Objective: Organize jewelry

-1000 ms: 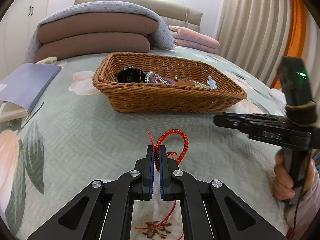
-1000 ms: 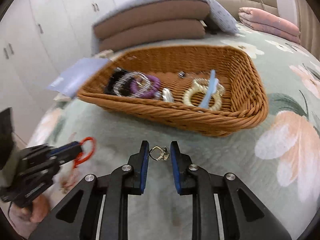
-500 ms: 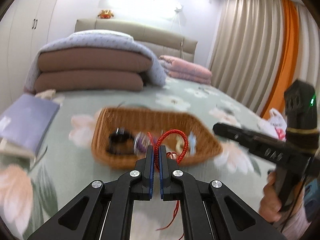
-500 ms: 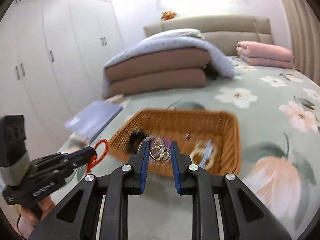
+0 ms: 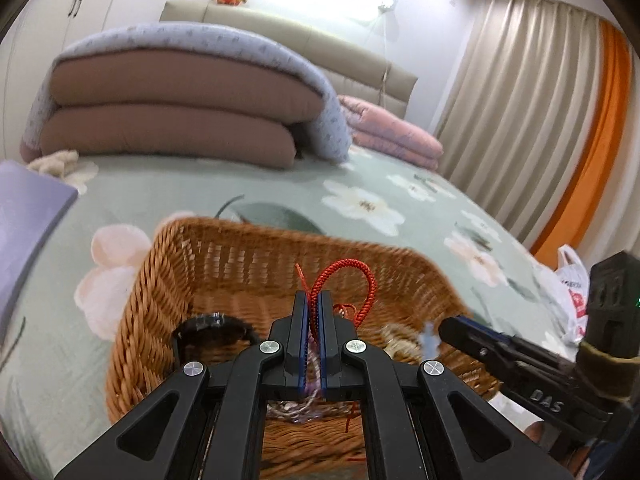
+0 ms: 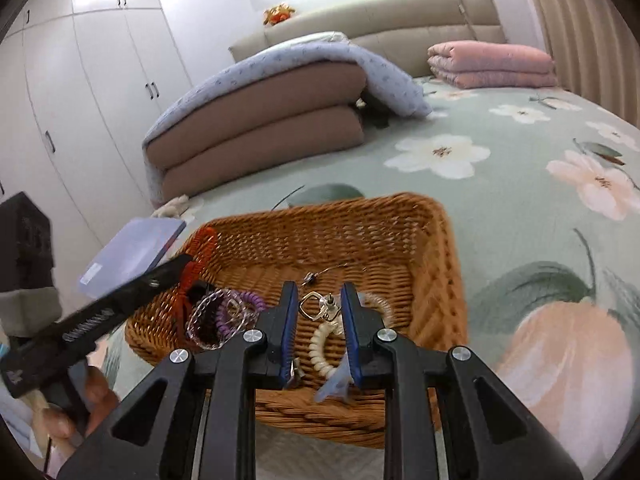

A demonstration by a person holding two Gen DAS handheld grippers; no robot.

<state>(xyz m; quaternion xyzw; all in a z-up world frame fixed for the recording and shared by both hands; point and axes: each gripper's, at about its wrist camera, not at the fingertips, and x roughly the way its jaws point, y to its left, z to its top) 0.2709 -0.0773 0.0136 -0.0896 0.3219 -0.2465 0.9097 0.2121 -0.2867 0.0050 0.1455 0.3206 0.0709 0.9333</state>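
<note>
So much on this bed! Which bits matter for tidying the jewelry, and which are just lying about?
Part of the job:
wicker basket
red cord bracelet
silver earring
left tool
right tool

Just lying about:
folded quilts
pink blanket
purple book

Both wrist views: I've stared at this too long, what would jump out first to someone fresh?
Probably the red braided cord, looped up from the shut left gripper above the wicker basket. Next, the small silver earring pinched in the right gripper over the same basket, where purple and cream coil bands already lie.
</note>
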